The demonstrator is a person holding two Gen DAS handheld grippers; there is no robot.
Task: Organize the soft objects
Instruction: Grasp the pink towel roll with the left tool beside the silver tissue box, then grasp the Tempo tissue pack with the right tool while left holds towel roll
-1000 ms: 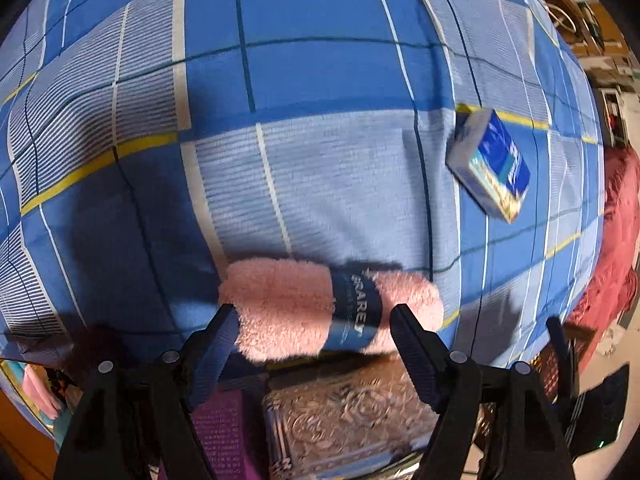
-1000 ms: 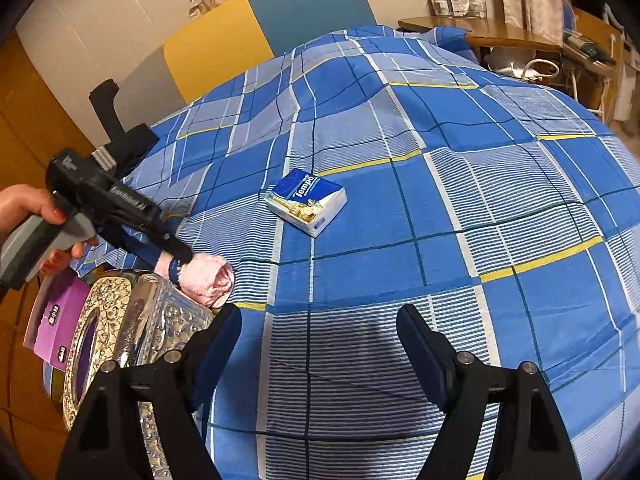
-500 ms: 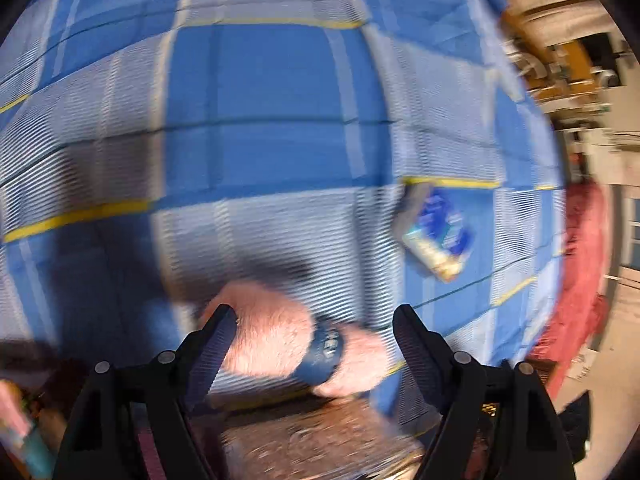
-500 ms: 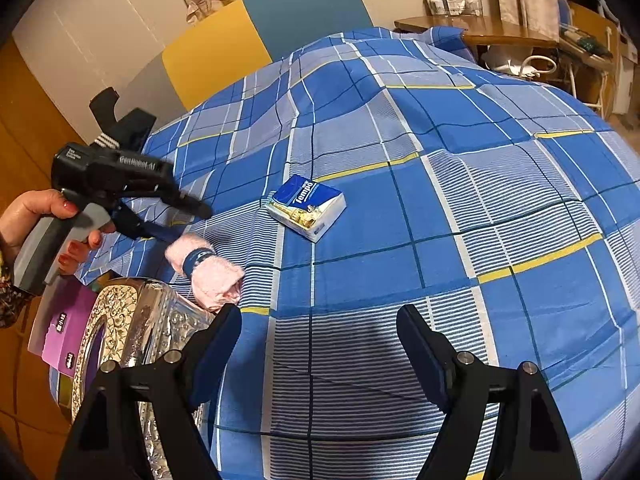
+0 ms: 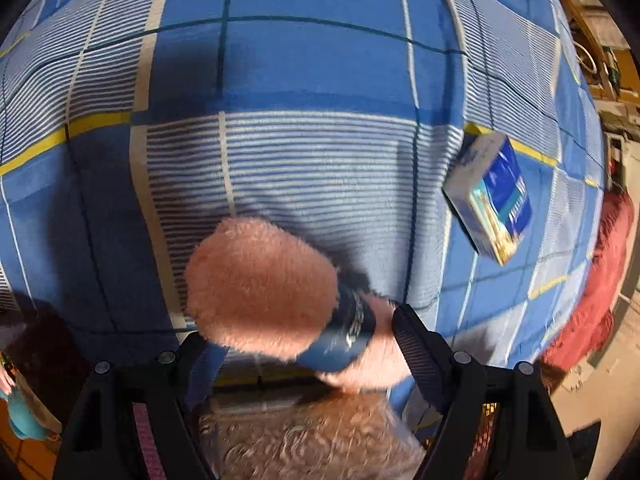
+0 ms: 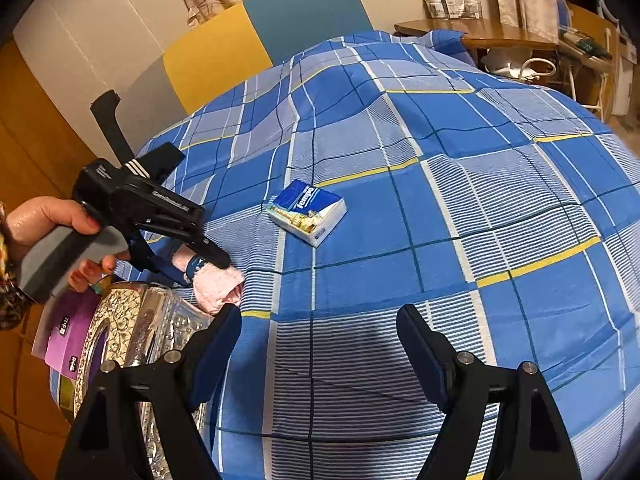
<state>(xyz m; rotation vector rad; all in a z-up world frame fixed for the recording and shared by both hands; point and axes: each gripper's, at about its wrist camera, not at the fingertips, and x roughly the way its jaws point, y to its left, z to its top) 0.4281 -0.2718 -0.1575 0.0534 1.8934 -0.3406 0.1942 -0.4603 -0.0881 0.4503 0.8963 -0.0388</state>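
A rolled pink fluffy towel (image 5: 264,284) with a dark blue paper band lies on the blue plaid bedspread (image 5: 312,60), and it also shows in the right wrist view (image 6: 216,280). My left gripper (image 5: 298,340) is open, its fingers either side of the towel's near end, not closed on it. In the right wrist view the left gripper (image 6: 200,260) sits over the towel. A blue and white tissue pack (image 5: 492,196) lies to the right, also seen in the right wrist view (image 6: 308,210). My right gripper (image 6: 320,344) is open and empty above the bedspread.
An ornate silver tissue box (image 6: 120,340) stands at the bed's near left edge beside a purple packet (image 6: 66,332). A yellow and teal headboard (image 6: 260,32) is at the far end. A wooden side table (image 6: 500,34) and a red fringed cloth (image 5: 596,292) lie off the bed's sides.
My left gripper has moved forward over the towel, whose far end has swung up toward the camera. The right gripper has hardly moved.
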